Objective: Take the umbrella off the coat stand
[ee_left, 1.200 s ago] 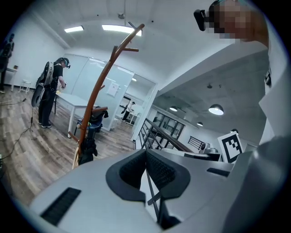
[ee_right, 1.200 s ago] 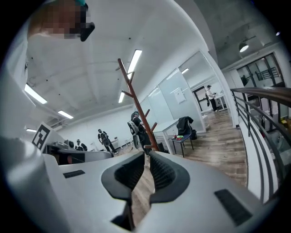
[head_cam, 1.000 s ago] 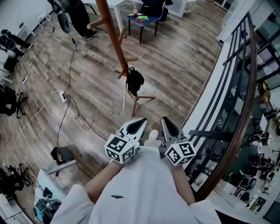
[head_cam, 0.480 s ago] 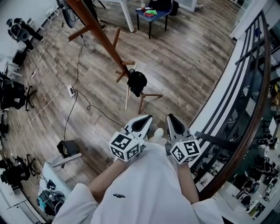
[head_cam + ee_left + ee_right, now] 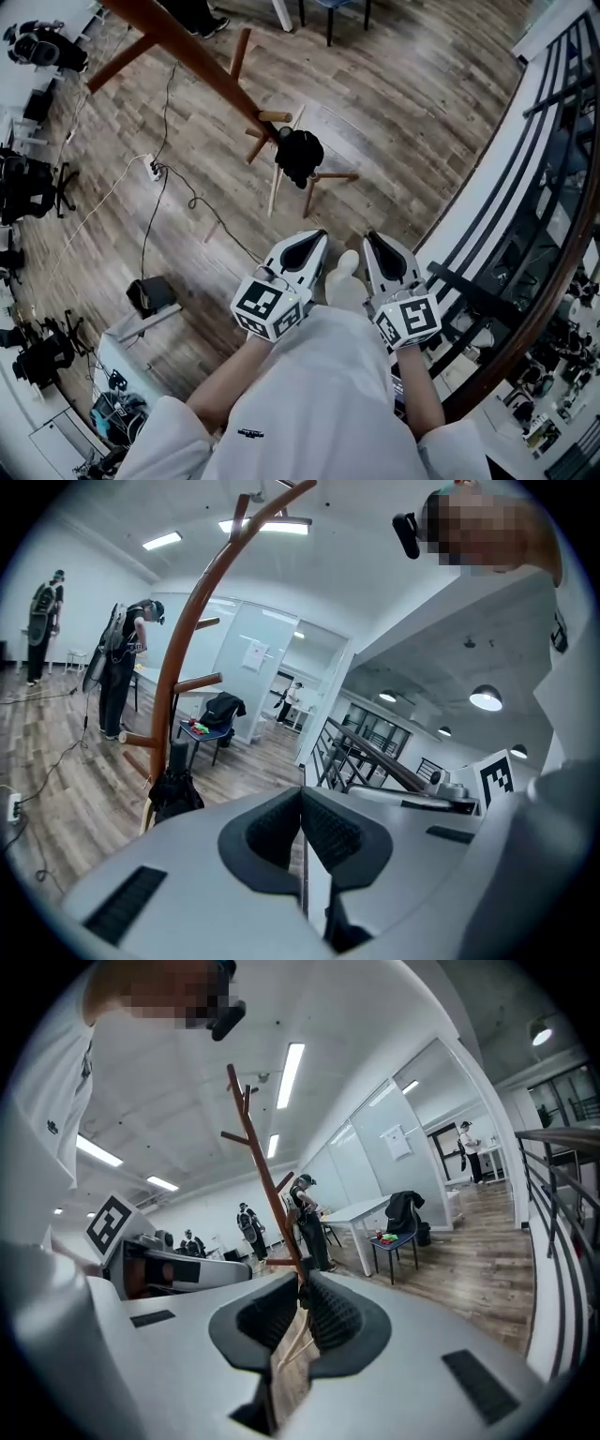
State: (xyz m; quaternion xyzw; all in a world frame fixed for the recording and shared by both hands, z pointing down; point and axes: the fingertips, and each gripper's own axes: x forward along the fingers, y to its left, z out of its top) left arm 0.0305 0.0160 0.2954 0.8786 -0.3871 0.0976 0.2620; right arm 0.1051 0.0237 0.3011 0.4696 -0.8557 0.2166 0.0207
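Observation:
A black folded umbrella (image 5: 298,157) hangs low on the brown wooden coat stand (image 5: 202,66), close to its splayed feet. Both grippers are held together in front of my body, short of the stand and pointing at it. My left gripper (image 5: 312,237) has its jaws together with nothing between them. My right gripper (image 5: 373,239) is shut and empty too. In the left gripper view the umbrella (image 5: 174,787) hangs beside the curved pole (image 5: 192,635), left of the left gripper (image 5: 302,795). In the right gripper view the right gripper (image 5: 302,1290) lines up with the stand (image 5: 261,1162) and hides the umbrella.
A dark stair railing (image 5: 553,141) curves along the right. Cables and a power strip (image 5: 150,169) lie on the wood floor to the left, near a black box (image 5: 150,294). A small blue table (image 5: 200,730) and people (image 5: 122,677) stand beyond the coat stand.
Both grippers have moved forward towards the coat stand, still side by side and shut. The umbrella and the stand's base now sit nearer and higher in the head view.

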